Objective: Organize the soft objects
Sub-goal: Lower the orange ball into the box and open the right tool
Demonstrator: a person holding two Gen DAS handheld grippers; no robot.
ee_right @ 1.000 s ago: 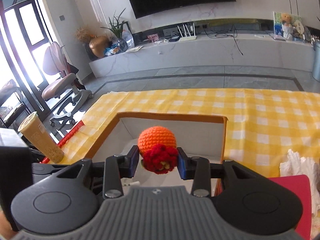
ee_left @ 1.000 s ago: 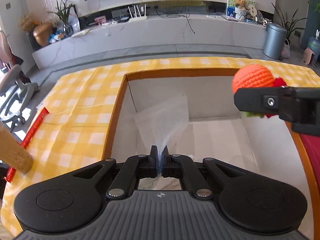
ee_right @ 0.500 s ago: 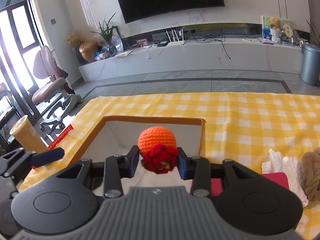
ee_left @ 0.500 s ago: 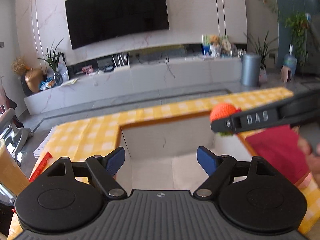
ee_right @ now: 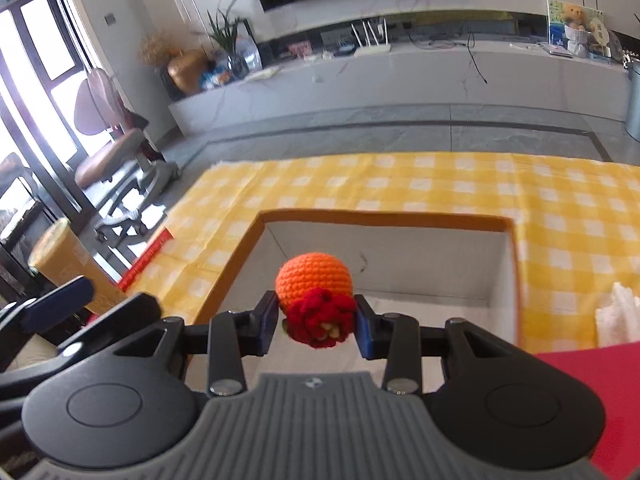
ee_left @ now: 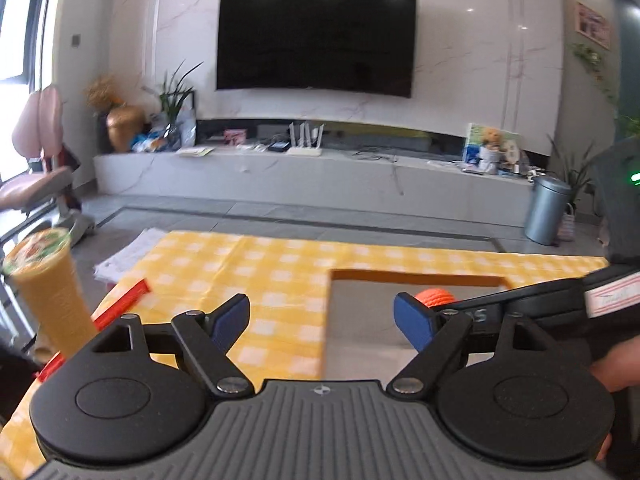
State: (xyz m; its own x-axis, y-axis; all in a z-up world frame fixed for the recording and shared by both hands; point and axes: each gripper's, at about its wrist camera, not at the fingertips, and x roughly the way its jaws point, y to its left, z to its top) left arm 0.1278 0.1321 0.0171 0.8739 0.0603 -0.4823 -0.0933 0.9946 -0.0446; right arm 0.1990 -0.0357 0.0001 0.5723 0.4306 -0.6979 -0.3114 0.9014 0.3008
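Yellow checked cloth covers the worktop, and beyond it a long grey TV bench and a dark screen fill the far wall. Ahead of the right gripper sits an open box with an orange rim and white inner walls; its floor is mostly hidden behind the gripper body. That gripper is closed on a crocheted ball, orange on top with a red tuft below, held above the box opening; the pads press the tuft, and the ball's underside cannot be seen. To its right lie crumpled white tissue and a red sheet, both cut off by the frame edge. In the left wrist view the left gripper stands wide with nothing between its blue pads, poised over the cloth by the box's left wall. Only a sliver of the ball shows there, behind the right pad and the other gripper's arm. To the left stand a tan cup and a red strip, partly hidden behind the gripper.
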